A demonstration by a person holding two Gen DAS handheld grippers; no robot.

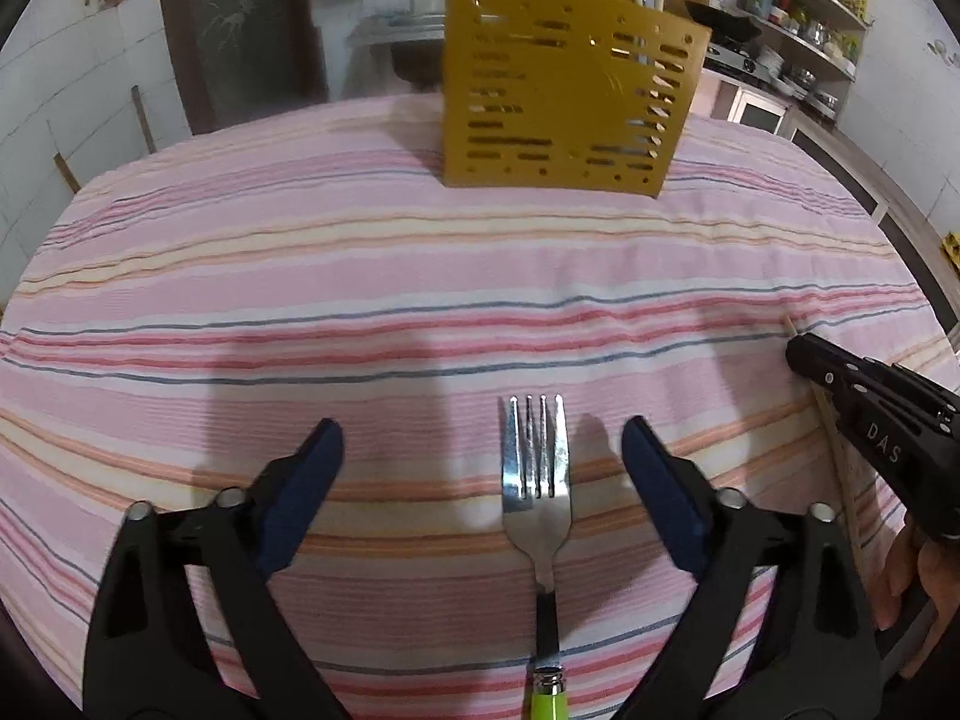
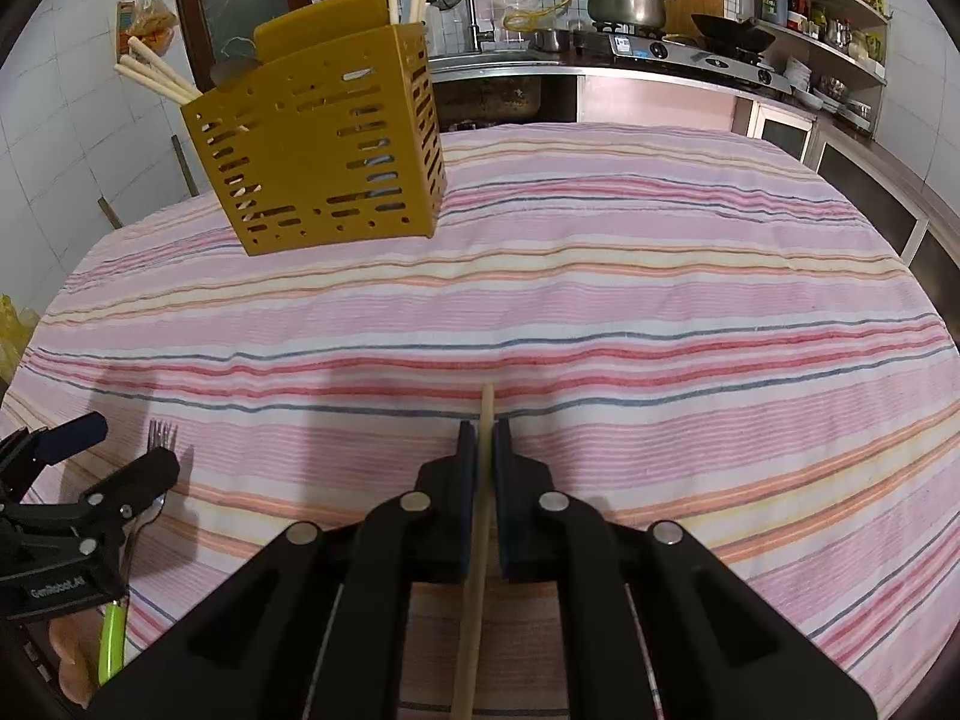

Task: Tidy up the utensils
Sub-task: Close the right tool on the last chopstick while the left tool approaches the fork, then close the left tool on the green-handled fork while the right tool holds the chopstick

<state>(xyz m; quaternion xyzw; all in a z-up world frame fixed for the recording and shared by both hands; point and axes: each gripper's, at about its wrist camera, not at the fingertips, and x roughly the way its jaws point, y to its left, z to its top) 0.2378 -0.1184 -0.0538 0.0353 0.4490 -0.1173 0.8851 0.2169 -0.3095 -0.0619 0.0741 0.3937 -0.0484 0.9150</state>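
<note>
A steel fork with a black neck and green handle lies on the striped tablecloth, tines pointing away. My left gripper stands open astride it, with neither pad touching it. The same fork and left gripper show at the left edge of the right wrist view. My right gripper is shut on a pale wooden chopstick, which runs lengthwise between the pads and pokes out in front. That right gripper is also at the left view's right edge. A yellow slotted utensil holder stands at the back, holding chopsticks.
The holder sits near the table's far edge. Behind the table runs a kitchen counter with a stove, a pot and a wok. Shelves of dishes fill the right wall. A hand is at the right edge.
</note>
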